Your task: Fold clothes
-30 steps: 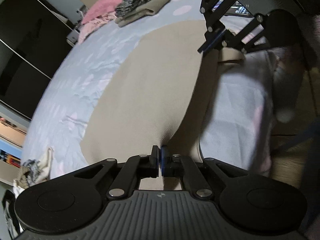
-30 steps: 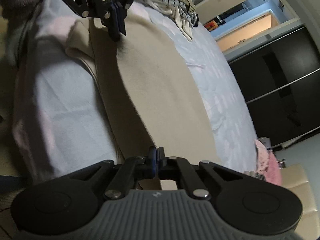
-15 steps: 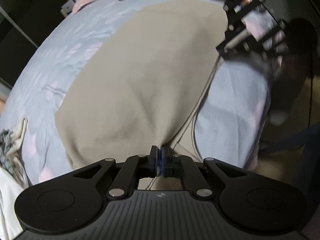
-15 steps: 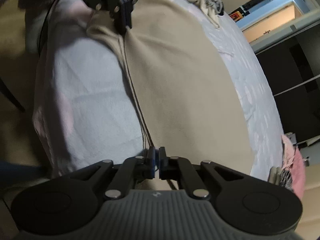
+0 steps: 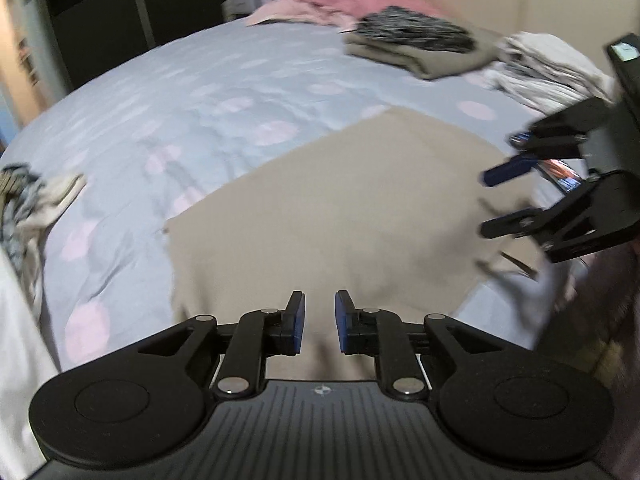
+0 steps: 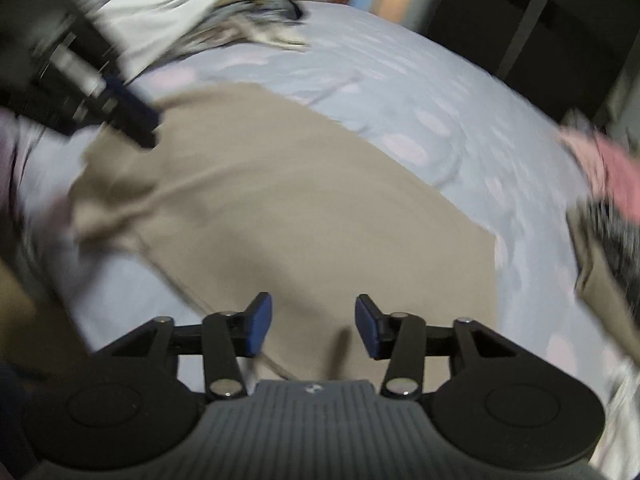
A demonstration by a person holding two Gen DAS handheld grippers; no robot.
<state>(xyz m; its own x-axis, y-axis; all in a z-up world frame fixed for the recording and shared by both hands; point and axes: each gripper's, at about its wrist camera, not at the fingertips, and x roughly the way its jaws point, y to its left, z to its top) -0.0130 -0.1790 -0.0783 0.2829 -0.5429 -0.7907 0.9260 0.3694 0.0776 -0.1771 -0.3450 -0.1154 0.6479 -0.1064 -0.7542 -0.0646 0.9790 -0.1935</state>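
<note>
A beige garment (image 5: pixel 352 216) (image 6: pixel 296 216) lies spread flat on the pale blue bed (image 5: pixel 192 96) (image 6: pixel 440 92). My left gripper (image 5: pixel 319 322) hovers over its near edge, its jaws opening with a small gap and no cloth between the blue pads. My right gripper (image 6: pixel 313 326) hangs above the garment's other near corner, its jaws opening wider, also holding nothing. Each gripper shows in the other's view: the right one (image 5: pixel 516 196) at the right of the left wrist view, the left one (image 6: pixel 128 120) at the upper left of the right wrist view.
A folded stack, patterned dark cloth on beige (image 5: pixel 416 46) (image 6: pixel 612 248), lies near the headboard beside pink bedding (image 5: pixel 344 0) (image 6: pixel 616 172). A loose heap of light and patterned clothes (image 5: pixel 24 204) (image 6: pixel 208 28) sits at the other end. Dark wardrobe doors (image 5: pixel 132 12) stand behind.
Both grippers were shut on the beige garment's edge; they have let it go, opened and rolled level. The garment now lies flat on the bed.
</note>
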